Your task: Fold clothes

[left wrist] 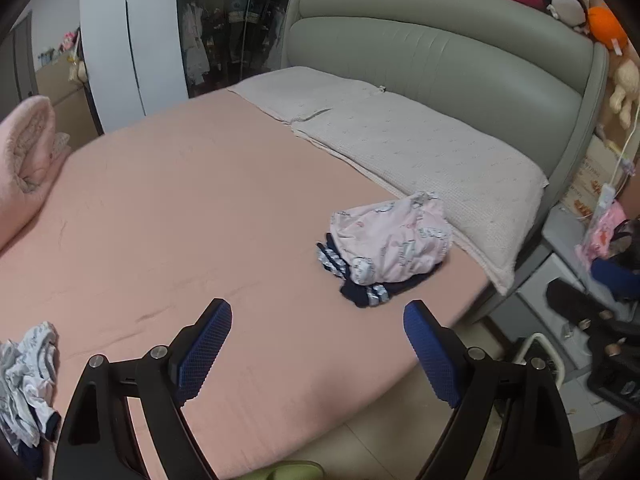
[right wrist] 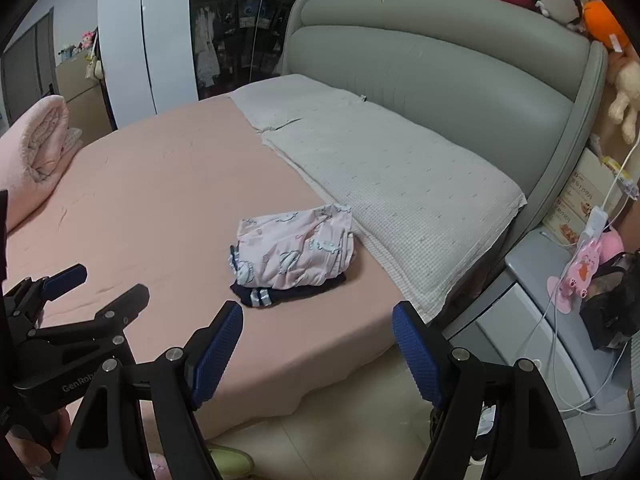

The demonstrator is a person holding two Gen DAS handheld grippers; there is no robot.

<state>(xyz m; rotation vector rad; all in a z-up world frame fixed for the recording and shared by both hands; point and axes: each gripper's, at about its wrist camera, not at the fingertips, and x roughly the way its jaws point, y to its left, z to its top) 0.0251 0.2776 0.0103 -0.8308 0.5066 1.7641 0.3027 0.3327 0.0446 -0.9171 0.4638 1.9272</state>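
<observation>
Both claws wide, empty; folded pink garment [right wrist: 294, 248] on bed [right wrist: 160, 184]

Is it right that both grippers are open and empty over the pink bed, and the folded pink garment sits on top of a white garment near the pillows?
Not quite. The folded pink garment sits on a dark navy garment, not a white one; the right wrist view shows it clearly. The rest holds: the left gripper and right gripper are open and empty, near the pillows.

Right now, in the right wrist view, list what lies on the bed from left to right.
Rolled pink blanket → left gripper over the sheet → folded pink garment stacked on a navy one → white pillows.
</observation>
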